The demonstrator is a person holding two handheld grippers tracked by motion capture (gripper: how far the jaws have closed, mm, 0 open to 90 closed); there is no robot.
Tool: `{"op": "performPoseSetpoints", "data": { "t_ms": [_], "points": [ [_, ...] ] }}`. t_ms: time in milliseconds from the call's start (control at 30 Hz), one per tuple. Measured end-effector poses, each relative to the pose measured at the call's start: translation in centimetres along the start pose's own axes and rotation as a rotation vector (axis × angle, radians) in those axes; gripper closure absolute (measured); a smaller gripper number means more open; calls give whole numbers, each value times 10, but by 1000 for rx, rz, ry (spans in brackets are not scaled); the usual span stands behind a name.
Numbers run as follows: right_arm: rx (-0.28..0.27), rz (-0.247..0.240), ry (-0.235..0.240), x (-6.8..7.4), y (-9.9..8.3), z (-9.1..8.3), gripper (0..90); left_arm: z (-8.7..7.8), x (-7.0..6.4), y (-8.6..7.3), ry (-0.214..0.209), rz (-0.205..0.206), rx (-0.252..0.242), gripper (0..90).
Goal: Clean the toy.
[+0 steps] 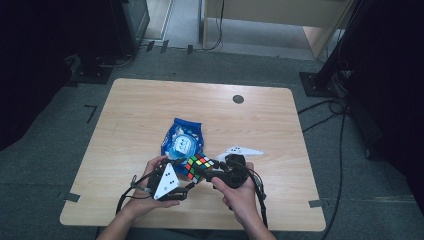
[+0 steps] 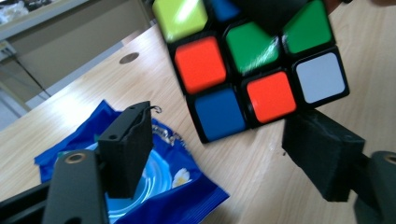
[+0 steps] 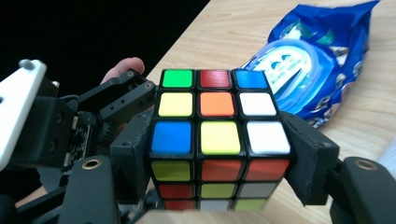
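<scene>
We see right tool (image 3: pixel 219 163) clamped on cube (image 3: pixel 218 140), held above table (image 1: pixel 140 110). Left tool (image 2: pixel 229 154) open just below cube. Cube rigid, light, slick plastic; we grip flat opposite faces, avoid corners.

Cube (image 1: pixel 198 166) between tongs – wipes pack (image 1: pixel 182 142) on table (image 1: pixel 140 115) behind.

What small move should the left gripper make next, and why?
Probably ease the left gripper forward around the cube: its jaws stand open short of it, while the right gripper is clamped on the cube's sides, lifted off the table.
</scene>
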State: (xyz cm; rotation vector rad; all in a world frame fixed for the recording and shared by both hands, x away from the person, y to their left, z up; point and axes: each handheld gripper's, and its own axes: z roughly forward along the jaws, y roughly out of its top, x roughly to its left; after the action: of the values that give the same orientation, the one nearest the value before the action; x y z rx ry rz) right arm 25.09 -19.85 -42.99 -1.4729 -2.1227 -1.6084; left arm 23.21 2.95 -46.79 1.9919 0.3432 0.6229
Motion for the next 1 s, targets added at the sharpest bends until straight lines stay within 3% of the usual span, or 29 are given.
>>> {"op": "performPoseSetpoints", "data": {
  "t_ms": [100,400,567,633,733,833,1000],
  "points": [
    [18,-12,-2,1,-2,4,339,1,-6,3,3,24,-6,195],
    [44,-10,-4,3,-3,7,340,2,-10,6,8,38,-10,175],
    [69,-7,-3,4,-4,10,340,2,-14,5,14,68,-4,205],
    [72,-8,1,3,-4,10,340,2,-14,5,9,76,-10,258],
    [84,-8,8,3,-4,11,341,1,-15,7,-7,75,-16,336],
    [94,-4,8,2,-5,13,340,2,-14,6,-15,69,-7,337],
    [76,-24,29,-1,0,5,334,0,-2,2,18,7,5,337]
  ]
}}
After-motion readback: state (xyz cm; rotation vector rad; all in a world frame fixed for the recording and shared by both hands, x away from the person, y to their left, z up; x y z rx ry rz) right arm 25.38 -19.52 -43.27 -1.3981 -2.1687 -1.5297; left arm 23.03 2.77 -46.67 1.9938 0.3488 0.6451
